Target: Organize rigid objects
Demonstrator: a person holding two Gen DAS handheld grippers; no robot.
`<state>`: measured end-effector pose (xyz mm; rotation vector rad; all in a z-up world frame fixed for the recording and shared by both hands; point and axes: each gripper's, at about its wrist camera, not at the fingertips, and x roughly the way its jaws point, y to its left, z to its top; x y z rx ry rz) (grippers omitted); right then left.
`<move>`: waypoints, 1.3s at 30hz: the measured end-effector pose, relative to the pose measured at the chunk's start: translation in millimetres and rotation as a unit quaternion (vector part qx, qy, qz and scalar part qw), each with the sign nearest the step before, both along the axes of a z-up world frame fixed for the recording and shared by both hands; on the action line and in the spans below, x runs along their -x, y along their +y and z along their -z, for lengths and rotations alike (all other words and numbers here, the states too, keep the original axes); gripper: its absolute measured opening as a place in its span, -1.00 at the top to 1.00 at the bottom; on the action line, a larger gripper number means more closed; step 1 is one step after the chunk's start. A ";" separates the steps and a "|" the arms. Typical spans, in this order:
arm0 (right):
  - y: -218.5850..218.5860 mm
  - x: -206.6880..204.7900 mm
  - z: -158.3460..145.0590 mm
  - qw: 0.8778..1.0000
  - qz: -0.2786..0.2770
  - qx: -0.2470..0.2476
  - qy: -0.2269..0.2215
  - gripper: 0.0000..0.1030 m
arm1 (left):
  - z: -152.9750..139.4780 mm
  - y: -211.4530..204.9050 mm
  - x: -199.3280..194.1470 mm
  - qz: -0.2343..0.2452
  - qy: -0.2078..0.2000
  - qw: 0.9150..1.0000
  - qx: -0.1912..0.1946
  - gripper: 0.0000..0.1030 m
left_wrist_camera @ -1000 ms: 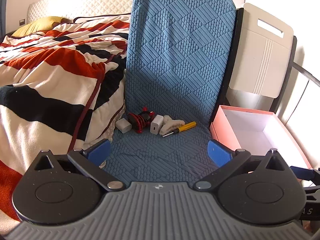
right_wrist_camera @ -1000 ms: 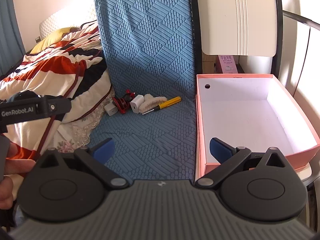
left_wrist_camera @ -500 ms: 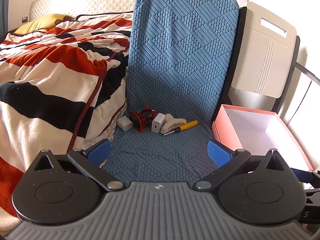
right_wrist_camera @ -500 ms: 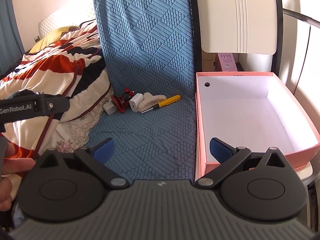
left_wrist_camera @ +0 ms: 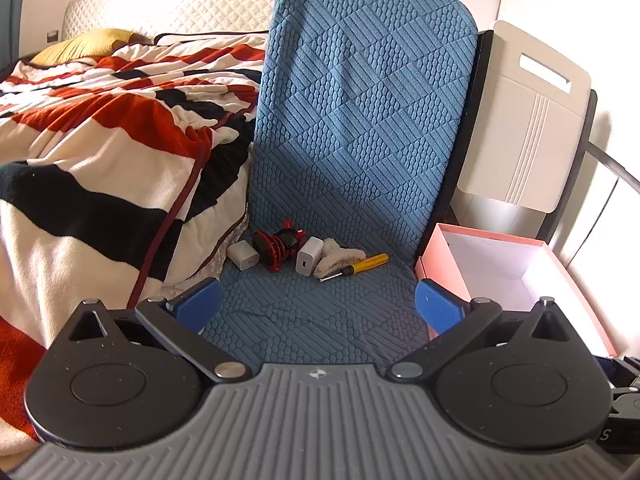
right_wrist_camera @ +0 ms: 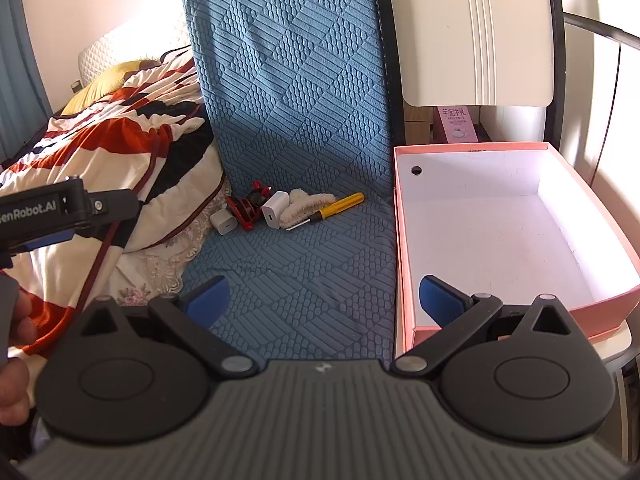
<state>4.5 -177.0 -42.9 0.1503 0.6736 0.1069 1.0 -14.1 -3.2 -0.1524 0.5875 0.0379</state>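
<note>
At the back of a blue textured chair seat [left_wrist_camera: 304, 320] [right_wrist_camera: 304, 272] lies a small cluster: two white charger blocks [left_wrist_camera: 243, 255] [left_wrist_camera: 309, 257] [right_wrist_camera: 223, 222] [right_wrist_camera: 274, 209], a red and black gadget [left_wrist_camera: 276, 247] [right_wrist_camera: 250, 204], a white fluffy piece [left_wrist_camera: 338, 258] [right_wrist_camera: 304, 204] and a yellow-handled screwdriver [left_wrist_camera: 362, 266] [right_wrist_camera: 336, 207]. An empty pink box [left_wrist_camera: 516, 276] [right_wrist_camera: 504, 236] stands to the right of the seat. My left gripper [left_wrist_camera: 318, 300] and right gripper [right_wrist_camera: 322, 298] hang open in front of the seat, well short of the cluster, holding nothing.
A striped red, black and cream blanket [left_wrist_camera: 100, 168] [right_wrist_camera: 120, 152] covers the bed on the left and presses against the seat. A cream folding chair back [left_wrist_camera: 524, 120] [right_wrist_camera: 476, 32] rises behind the box. The left gripper's body and a hand [right_wrist_camera: 16, 344] show at the right view's left edge.
Both views have drifted slightly. The cluster sits a little nearer in the left view. Nothing on the seat has moved and both grippers stay open.
</note>
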 end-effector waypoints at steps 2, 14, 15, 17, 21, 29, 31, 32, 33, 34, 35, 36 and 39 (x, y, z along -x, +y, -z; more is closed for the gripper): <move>-1.5 -0.7 -0.2 1.000 -0.002 -0.003 0.003 -1.00 | 0.1 -4.7 -1.0 0.009 -0.002 1.000 -0.015 -1.00; 5.6 -6.9 -7.2 1.000 -0.024 -0.006 -0.007 -1.00 | 2.9 -3.3 -4.5 0.027 -0.012 1.000 0.011 -1.00; 7.0 -8.1 -6.0 1.000 -0.027 -0.005 -0.004 -1.00 | 4.5 -2.9 -5.0 0.026 -0.010 1.000 0.008 -1.00; 10.2 -10.6 -3.0 0.999 -0.032 -0.008 0.004 -1.00 | 8.4 -0.9 -6.7 0.027 -0.006 1.000 0.003 -1.00; 15.8 -14.3 2.5 0.999 -0.039 -0.013 0.015 -1.00 | 15.5 6.5 -10.5 0.025 -0.002 1.000 0.007 -1.00; 21.8 -21.2 13.0 0.999 -0.032 -0.011 0.023 -1.00 | 28.6 10.7 -19.1 0.030 0.005 0.999 0.012 -1.00; 22.1 -22.5 15.6 0.999 -0.033 -0.015 0.026 -1.00 | 30.1 12.0 -20.0 0.032 0.004 0.999 0.012 -1.00; 22.4 -22.4 16.3 0.999 -0.033 -0.015 0.026 -1.00 | 30.6 12.6 -20.4 0.032 0.004 0.999 0.012 -1.00; 23.2 -22.5 17.0 0.999 -0.033 -0.015 0.026 -1.00 | 30.4 12.5 -20.3 0.032 0.004 0.999 0.012 -1.00; 23.5 -22.5 17.6 0.999 -0.034 -0.016 0.027 -1.00 | 30.9 12.9 -20.6 0.032 0.005 0.999 0.012 -1.00; 23.8 -22.3 17.7 0.999 -0.034 -0.018 0.027 -1.00 | 30.5 13.6 -19.9 0.032 0.005 0.999 0.012 -1.00; 23.9 -21.9 17.6 0.999 -0.035 -0.019 0.026 -1.00 | 30.2 14.0 -19.0 0.032 0.003 0.999 0.012 -1.00; 23.7 -21.1 15.7 0.999 -0.036 -0.020 0.023 -1.00 | 28.9 15.2 -15.8 0.032 -0.001 0.999 0.018 -1.00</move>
